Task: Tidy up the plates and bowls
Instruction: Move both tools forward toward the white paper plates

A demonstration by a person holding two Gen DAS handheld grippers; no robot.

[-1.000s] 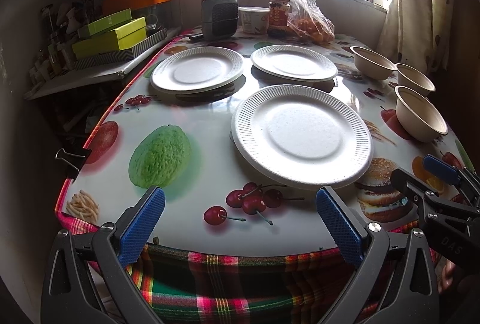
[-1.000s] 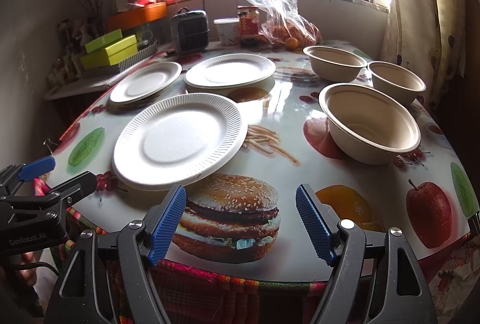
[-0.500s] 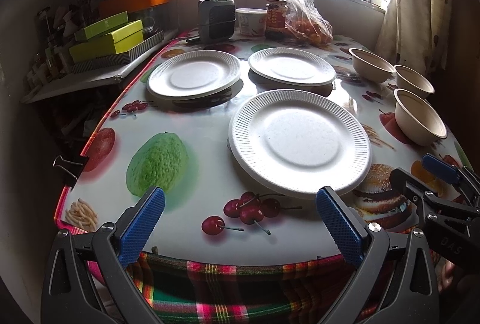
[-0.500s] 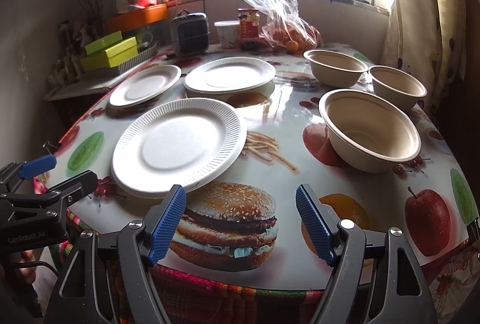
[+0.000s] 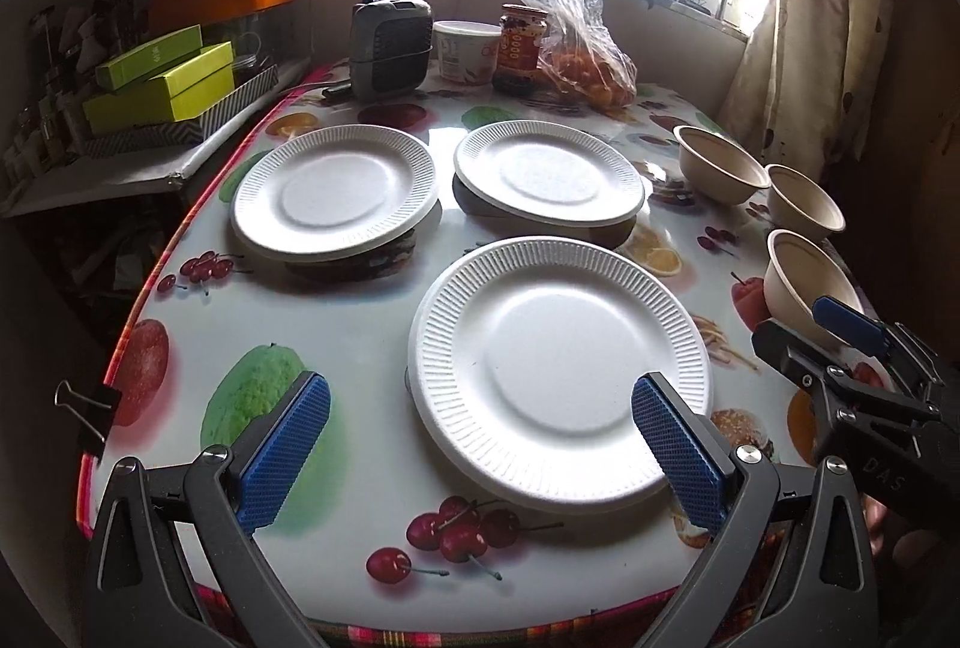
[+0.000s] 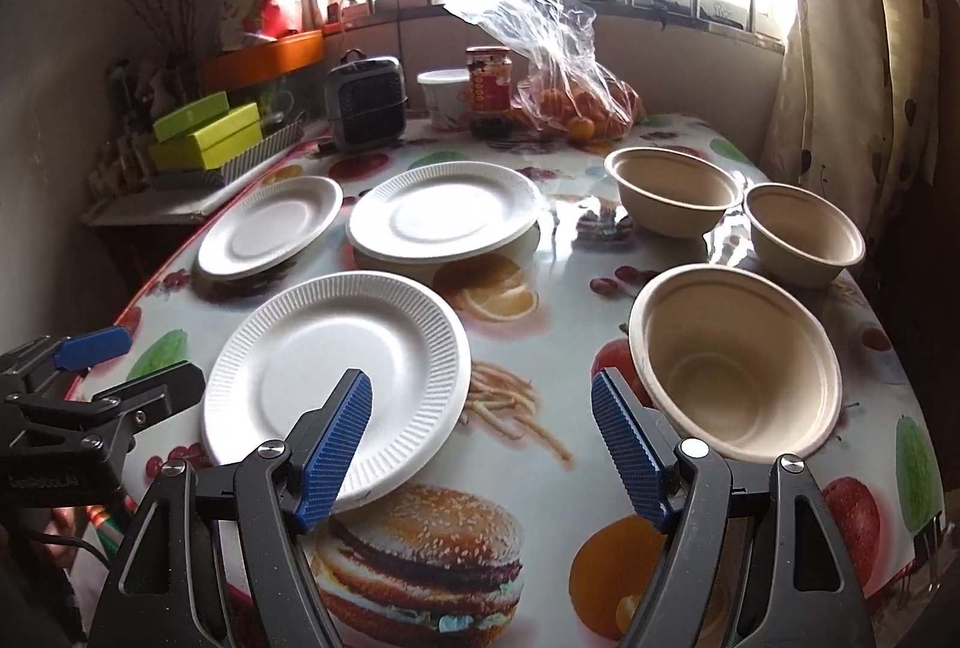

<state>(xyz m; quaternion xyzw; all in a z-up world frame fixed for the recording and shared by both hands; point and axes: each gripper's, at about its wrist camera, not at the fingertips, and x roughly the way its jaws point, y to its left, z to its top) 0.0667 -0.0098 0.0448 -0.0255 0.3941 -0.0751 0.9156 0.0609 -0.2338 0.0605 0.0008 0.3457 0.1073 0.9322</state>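
Bench [image 5: 360, 468], fruit-and-burger printed cover, plaid cloth at the near edge.

Plates, white, ribbed rim, three: nearest plate [image 5: 558, 372] at lower centre of the left wrist view; second plate [image 5: 333, 192] at centre left; third plate [image 5: 549, 174] at centre, beside the second. All lie flat and apart from one another.

Bowls, beige, three, upright and unstacked: nearest bowl [image 6: 735, 360] at centre right of the right wrist view; middle bowl [image 6: 804, 240] behind it toward the right edge; far bowl [image 6: 672, 189] to the left of that one.

Left hand-held gripper [image 5: 480, 438]: jaws spread wide, holding nothing, its right pad over the near rim of the nearest plate.

Right hand-held gripper [image 6: 480, 444]: jaws spread wide, holding nothing, poised between nearest plate and nearest bowl.

Background, upper frame: small heater [image 5: 390, 42], jar [image 5: 519, 48], plastic bag of oranges [image 5: 576, 48], green boxes [image 5: 162, 78].
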